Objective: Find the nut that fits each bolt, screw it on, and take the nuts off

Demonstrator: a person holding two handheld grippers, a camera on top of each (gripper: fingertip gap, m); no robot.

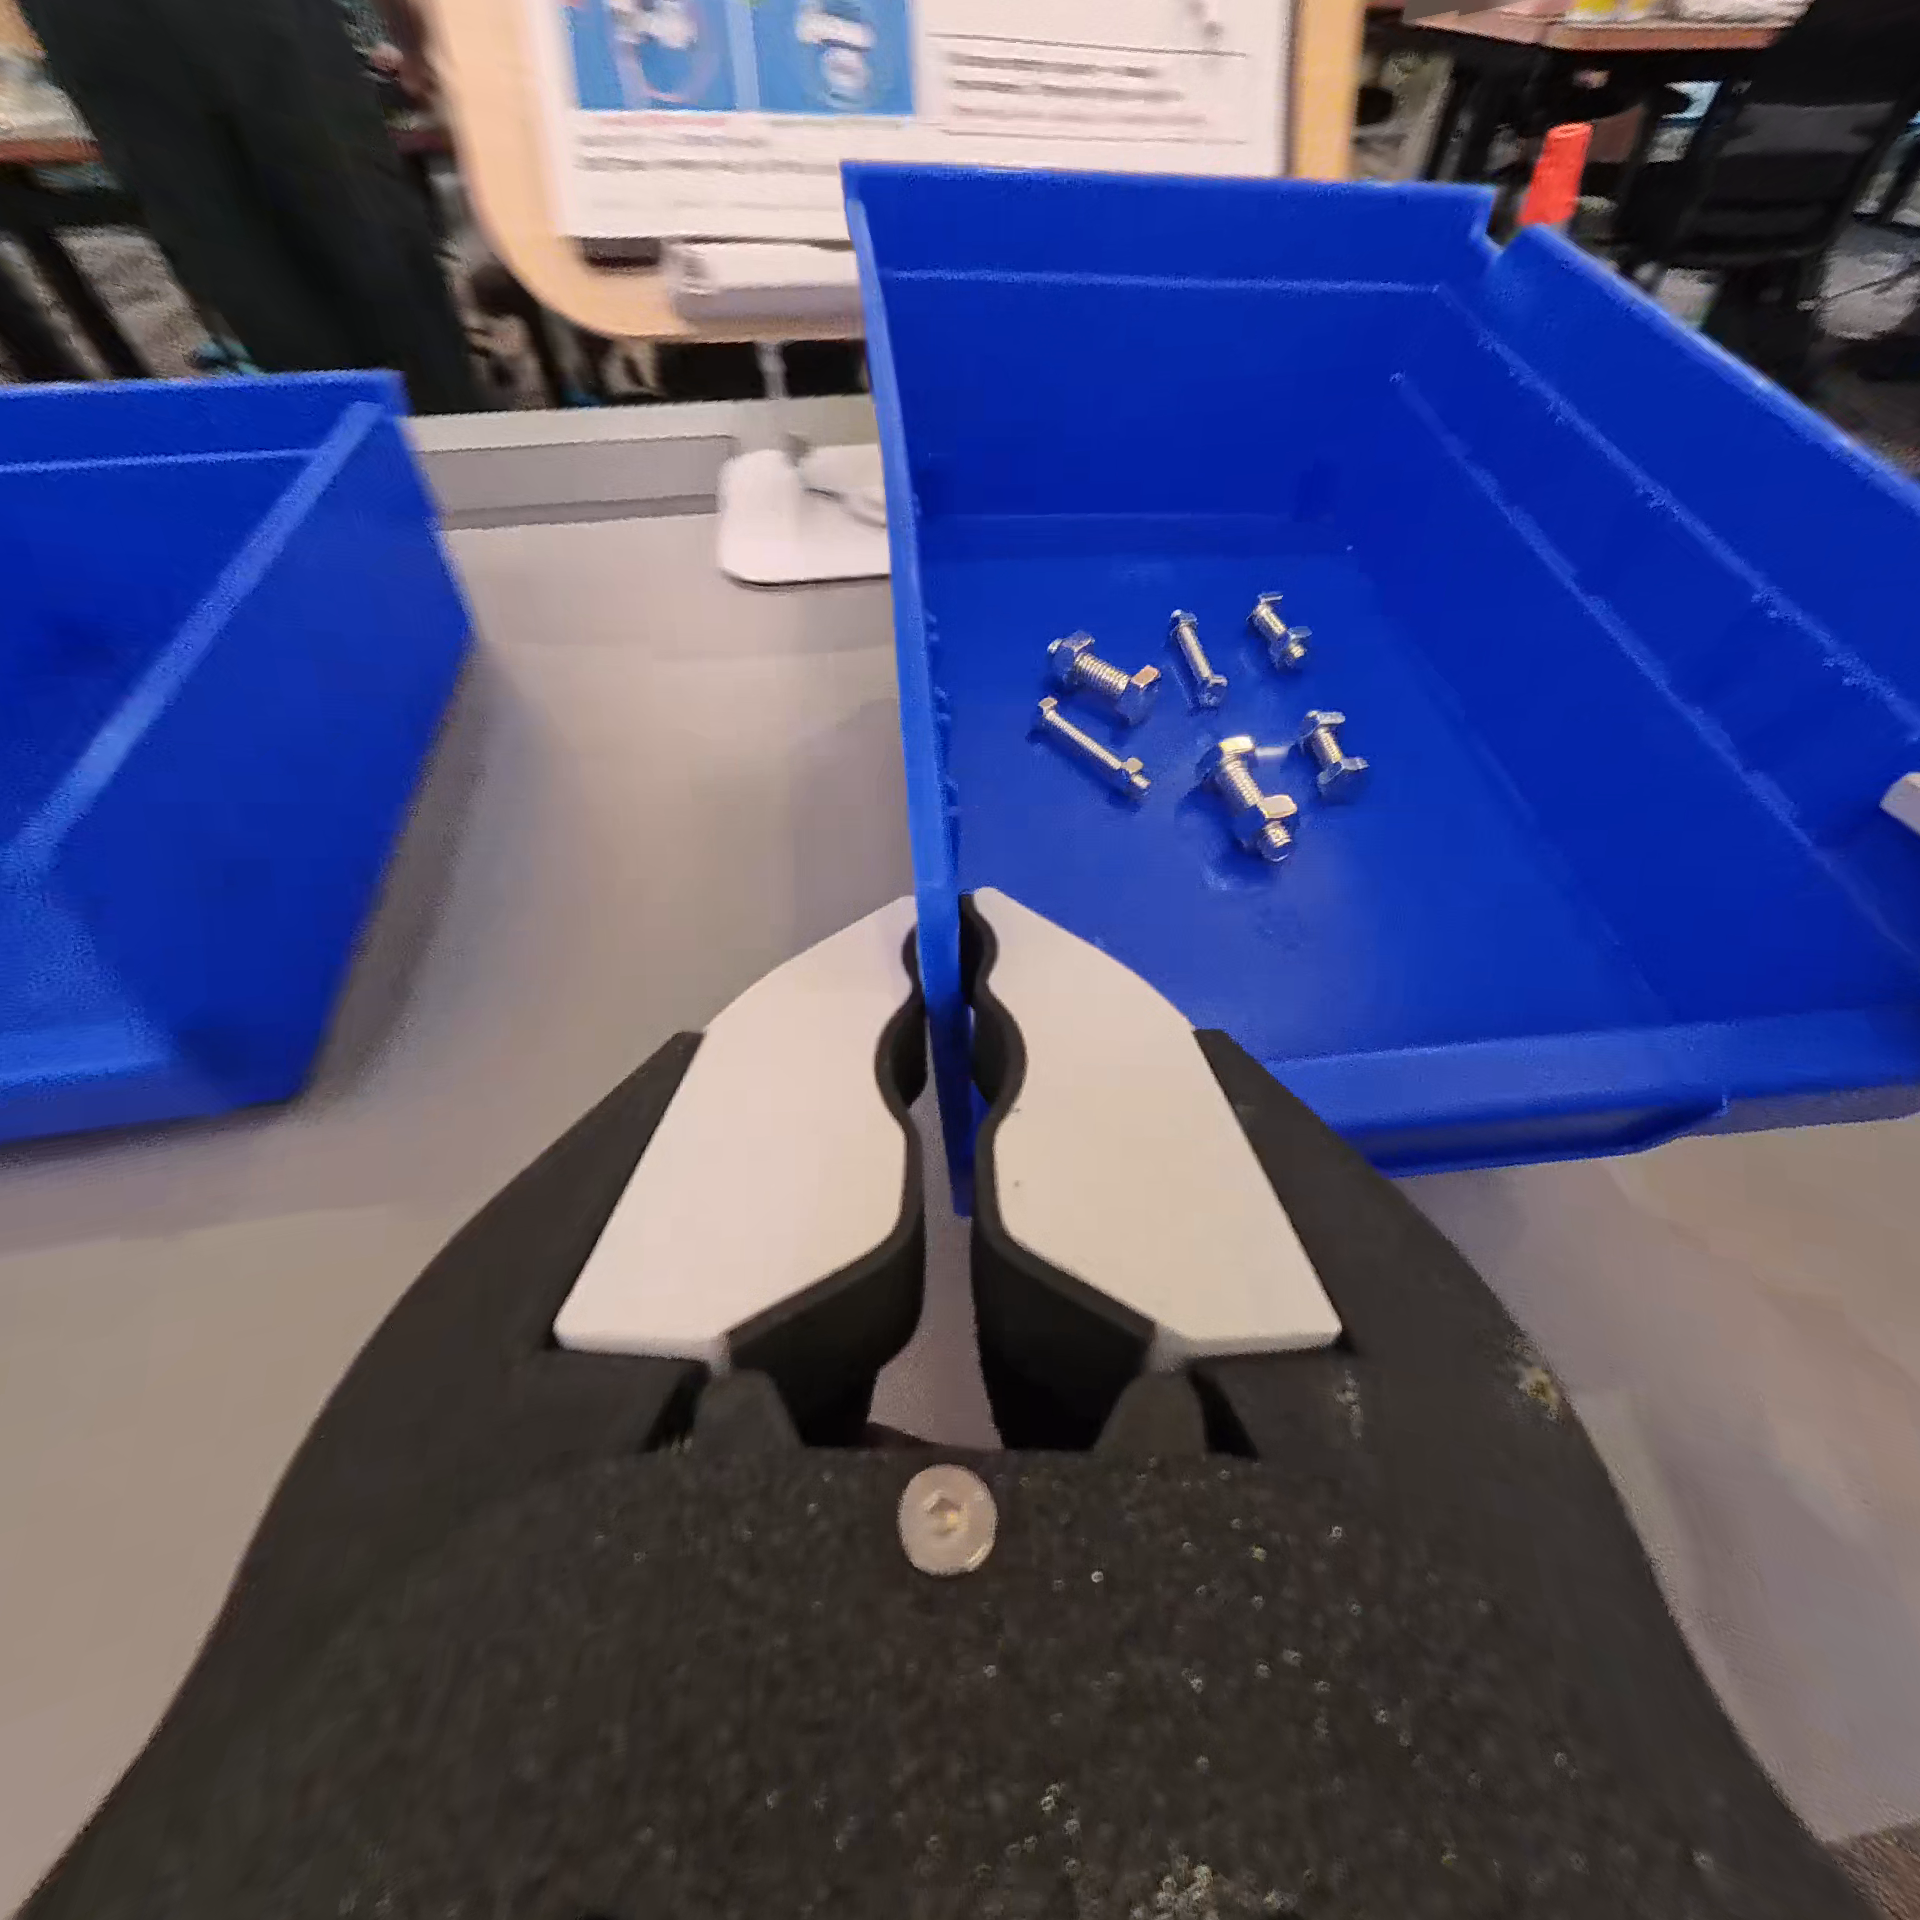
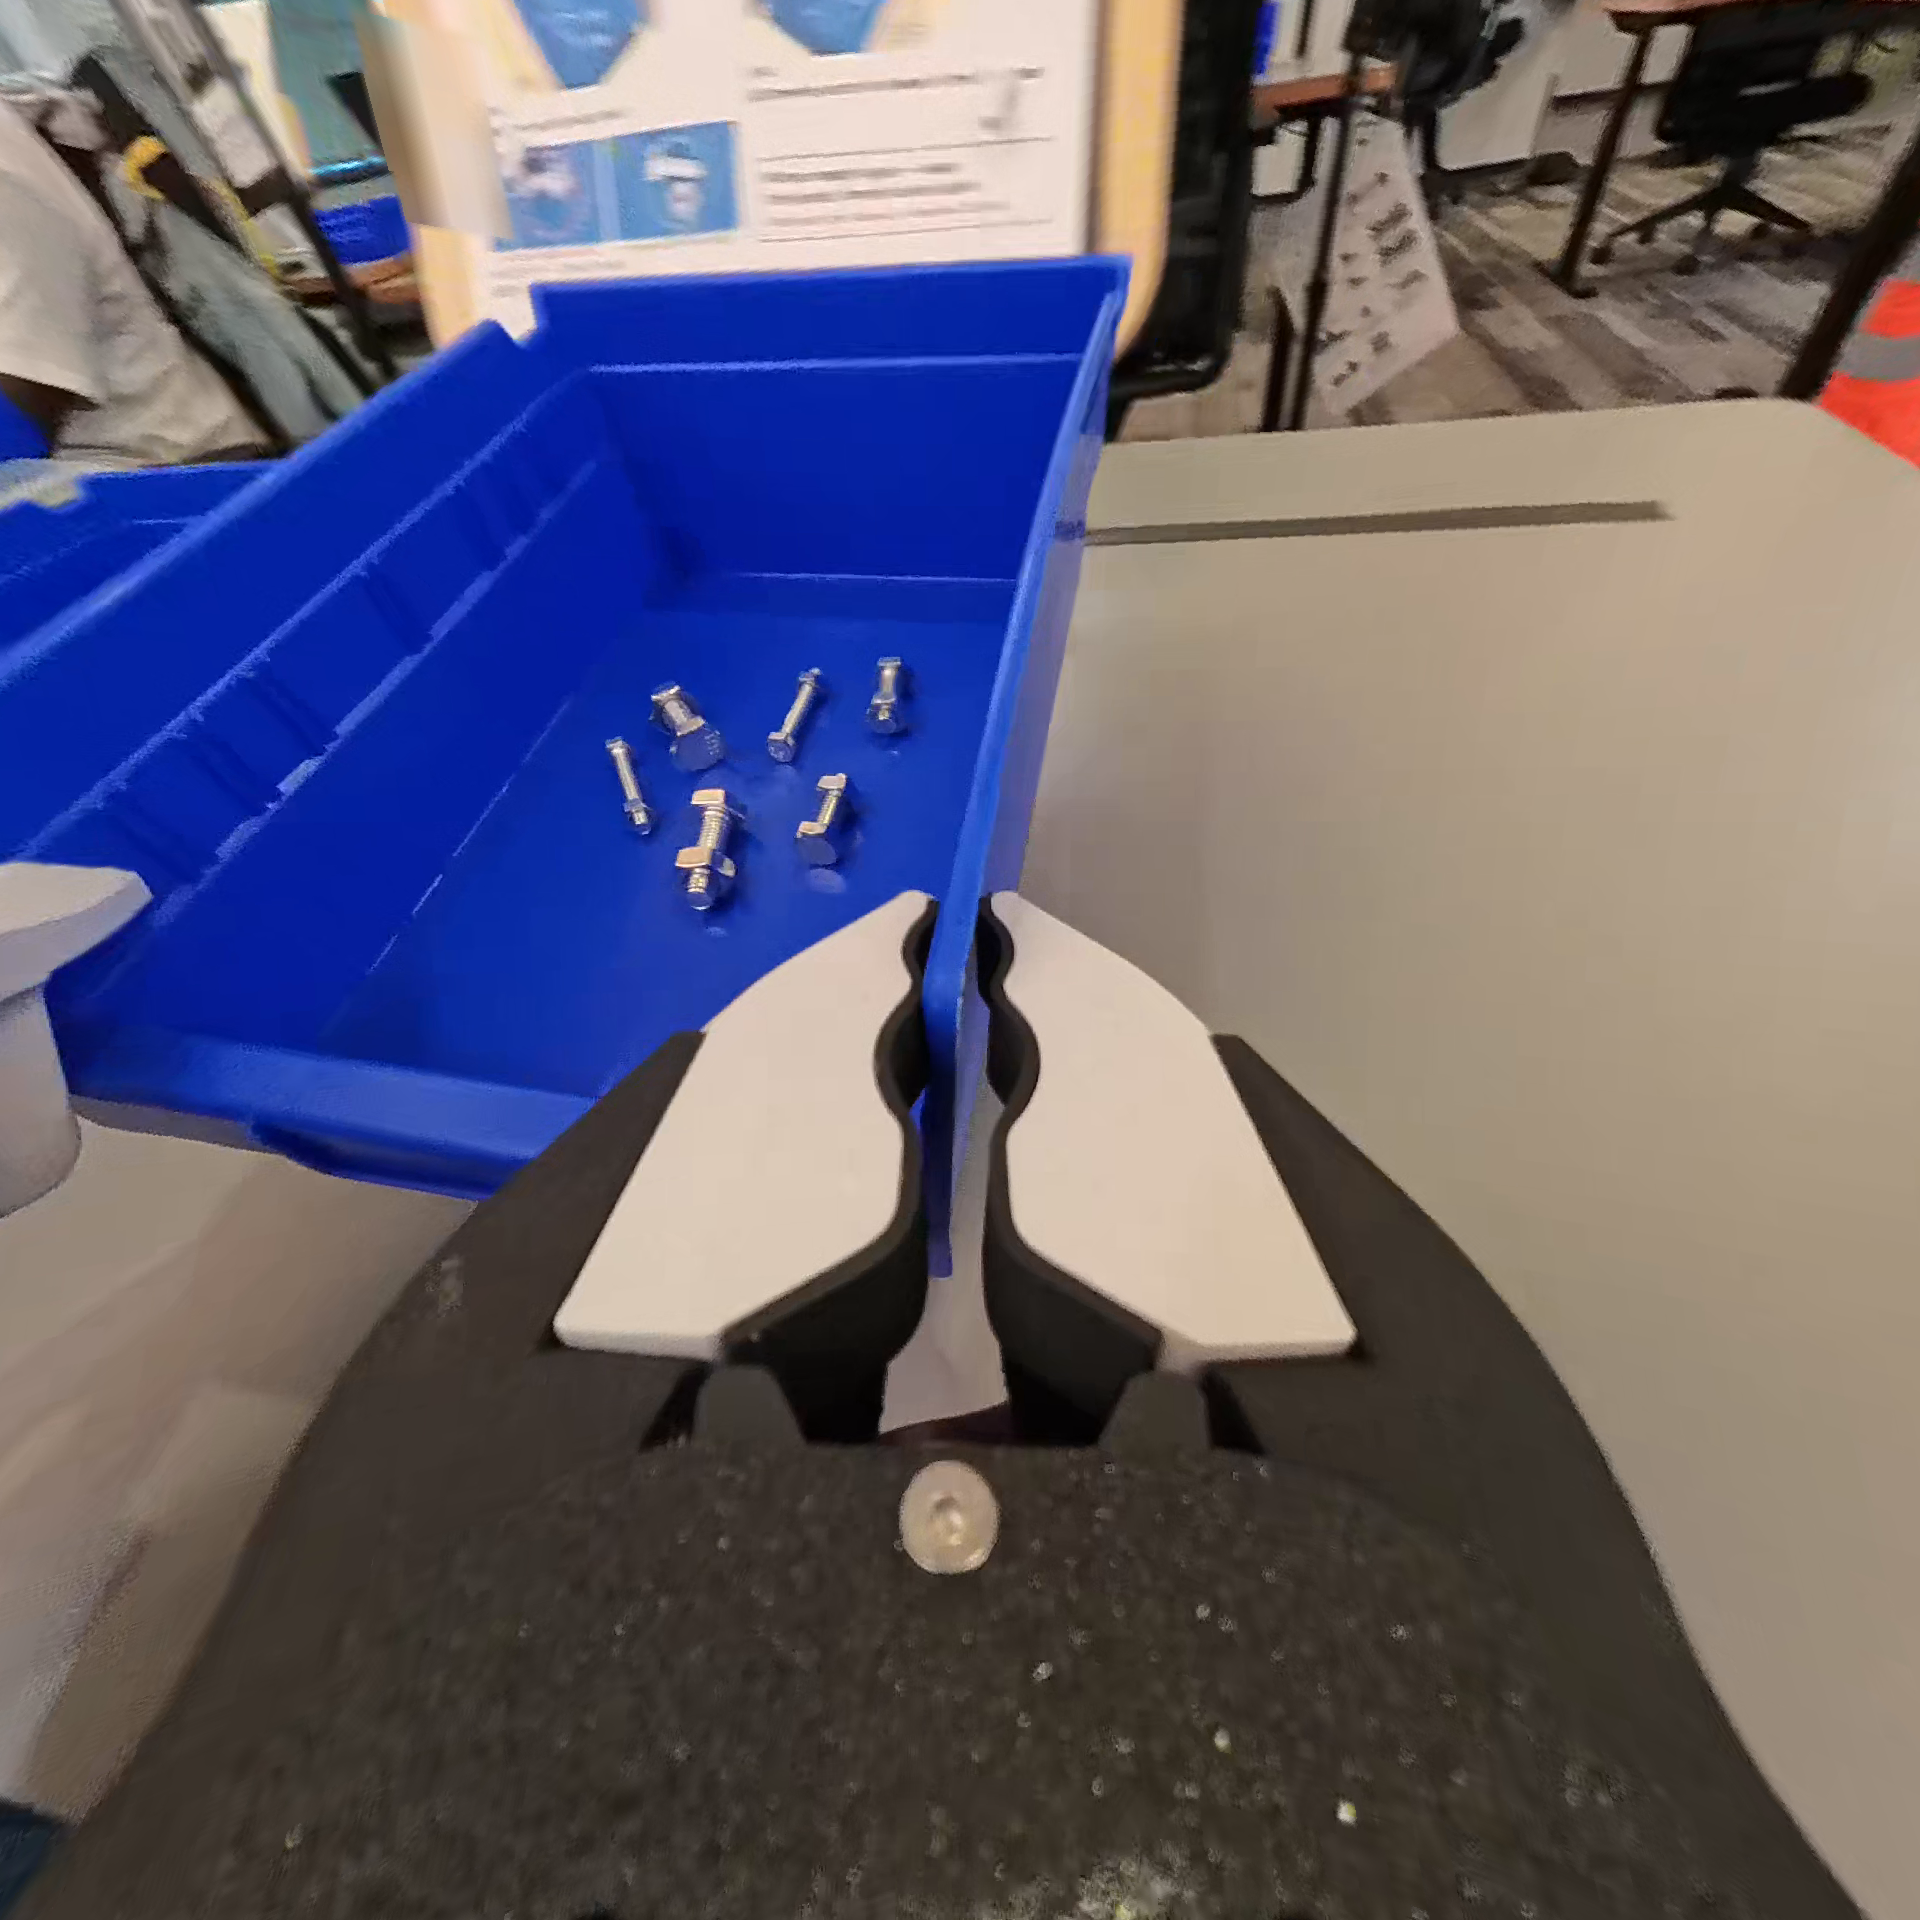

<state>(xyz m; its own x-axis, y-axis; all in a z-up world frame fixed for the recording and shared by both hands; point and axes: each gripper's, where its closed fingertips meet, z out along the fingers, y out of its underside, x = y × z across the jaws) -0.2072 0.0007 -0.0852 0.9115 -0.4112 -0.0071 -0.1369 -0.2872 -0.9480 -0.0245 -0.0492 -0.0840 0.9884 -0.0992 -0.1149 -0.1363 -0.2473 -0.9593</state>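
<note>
Six bolts (image 1: 1205, 717), each seemingly with a nut already threaded on, lie loose on the floor of a blue bin (image 1: 1455, 935) standing on the grey tabletop (image 1: 665, 790). The left hand-held gripper (image 1: 943, 935) is clenched on the bin's left side wall, and the right hand-held gripper (image 2: 958, 935) is clenched on the opposite wall, so the bin is being handled, not the hardware. A second blue bin (image 1: 208, 727) sits toward the tabletop's left edge. Next, I judge, one gripper must let go and reach forward to the bolts ahead of its fingertips.
</note>
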